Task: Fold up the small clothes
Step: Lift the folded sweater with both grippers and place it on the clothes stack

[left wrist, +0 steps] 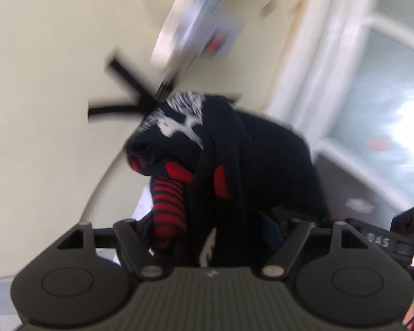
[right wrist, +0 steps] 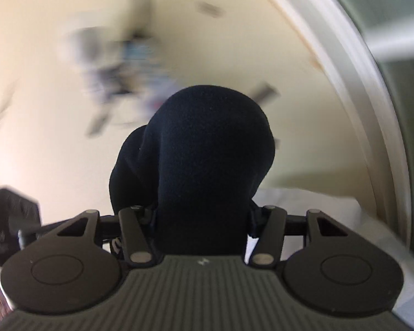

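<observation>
Both views heavily motion-blurred. Left gripper (left wrist: 207,229): clamped on a bunched dark garment (left wrist: 229,151), navy/black with red stripes and white print; cloth piles up between the fingers and covers them, so the fingertips are hidden. Cloth is lifted off the table (left wrist: 41,69), cream top, seen behind and below it. Right gripper (right wrist: 204,220): pinching a rounded hump of the same dark fabric (right wrist: 207,143), plain navy from this side, fingers buried in it too. So the garment hangs between both tongs, above the table, not lying flat. Black cross-shaped mark (left wrist: 129,93) on the tabletop behind the cloth in the left view. A pale blurred object (left wrist: 190,24) lies further back, can't tell what it is. White sheet (right wrist: 303,201) at lower right of the right view.
</observation>
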`<state>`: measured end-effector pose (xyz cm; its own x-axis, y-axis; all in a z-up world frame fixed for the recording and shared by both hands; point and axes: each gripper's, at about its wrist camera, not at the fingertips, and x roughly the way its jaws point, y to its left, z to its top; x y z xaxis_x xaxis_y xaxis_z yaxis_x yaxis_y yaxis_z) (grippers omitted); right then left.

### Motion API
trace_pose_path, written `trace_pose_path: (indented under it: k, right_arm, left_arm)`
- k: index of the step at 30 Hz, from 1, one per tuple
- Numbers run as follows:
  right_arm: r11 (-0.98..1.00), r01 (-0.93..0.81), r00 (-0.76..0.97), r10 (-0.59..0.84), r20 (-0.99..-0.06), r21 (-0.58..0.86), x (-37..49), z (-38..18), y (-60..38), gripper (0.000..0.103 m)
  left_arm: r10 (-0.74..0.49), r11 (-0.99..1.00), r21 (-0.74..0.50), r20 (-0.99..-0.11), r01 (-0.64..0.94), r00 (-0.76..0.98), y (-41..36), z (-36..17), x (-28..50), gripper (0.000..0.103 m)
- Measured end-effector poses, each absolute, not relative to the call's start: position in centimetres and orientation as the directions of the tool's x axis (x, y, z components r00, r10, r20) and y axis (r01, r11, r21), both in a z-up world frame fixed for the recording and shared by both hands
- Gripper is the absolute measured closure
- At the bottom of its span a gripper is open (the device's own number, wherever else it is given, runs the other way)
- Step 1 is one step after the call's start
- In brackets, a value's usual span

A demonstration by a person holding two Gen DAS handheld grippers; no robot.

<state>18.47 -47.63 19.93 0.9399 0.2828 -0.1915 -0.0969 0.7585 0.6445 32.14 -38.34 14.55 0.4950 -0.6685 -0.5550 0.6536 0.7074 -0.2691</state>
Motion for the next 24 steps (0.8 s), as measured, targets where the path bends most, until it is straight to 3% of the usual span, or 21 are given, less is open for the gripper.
trace_pose_path:
  k: [2,3,6,10,13,16,24]
  right_arm:
    - [0.652,0.062,0.9,0.292,-0.325,0.756,22.7,15.4,-50.2,0.045]
    - [0.592,0.106,0.884,0.312,-0.348,0.799,23.9,12.8,-51.0,0.046]
    - [0.666,0.049,0.893,0.305,-0.331,0.744,23.8,11.8,-50.3,0.047]
    - [0.757,0.035,0.899,0.261,-0.351,0.652,22.4,13.8,-48.7,0.039]
    - [0.744,0.015,0.951,0.195,-0.239,0.668,17.0,14.5,-48.1,0.024]
    - [0.792,0.036,0.967,0.126,-0.22,0.609,10.7,13.7,-45.6,0.023]
    - [0.769,0.087,0.936,0.154,-0.316,0.634,1.3,8.6,-40.3,0.023]
  left_arm:
    - [-0.585,0.77,-0.264,-0.657,0.581,0.476,-40.0,10.4,35.1,0.033]
    - [-0.557,0.788,-0.272,-0.696,0.553,0.452,-40.3,8.4,36.1,0.027]
    - [-0.583,0.787,-0.316,-0.662,0.53,0.471,-38.5,6.2,36.2,0.008]
    - [-0.566,0.804,-0.31,-0.661,0.507,0.494,-36.2,7.0,35.1,0.012]
    - [-0.558,0.806,-0.257,-0.628,0.533,0.542,-33.5,7.3,30.7,0.009]
    - [-0.511,0.829,-0.16,-0.607,0.536,0.609,-31.7,5.8,25.4,0.006]
    - [-0.369,0.902,-0.047,-0.602,0.429,0.709,-25.1,1.6,12.7,0.0]
